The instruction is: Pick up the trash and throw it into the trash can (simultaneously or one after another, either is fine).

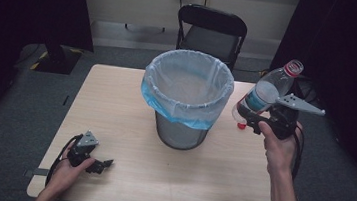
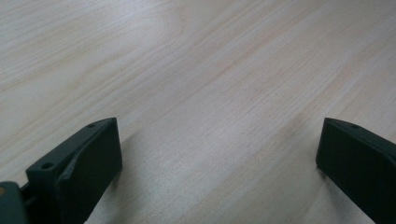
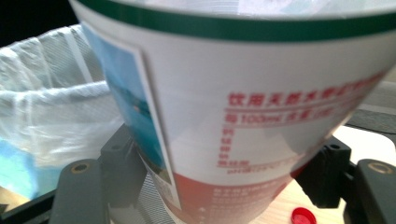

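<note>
Plastic bottle point(image 1: 268, 92) tilted, gripped by right tongs point(image 1: 257, 120) above surface's point(image 1: 116, 104) right edge, beside lined bin point(image 1: 186, 99). Left tongs point(image 1: 102, 165) gaping, near-left corner.

Bottle point(image 3: 243, 116) close against my right gripper's camera: top and base cut by the frame edges, label print blurred, unreadable. Bin point(image 1: 186, 99) hides part of the desk point(image 1: 116, 99) behind it; its inside bottom is hazed by the liner. Chair point(image 1: 212, 31) legs hidden behind the bin. In the left gripper view, my jaws are cut off at the bottom edge.
</note>
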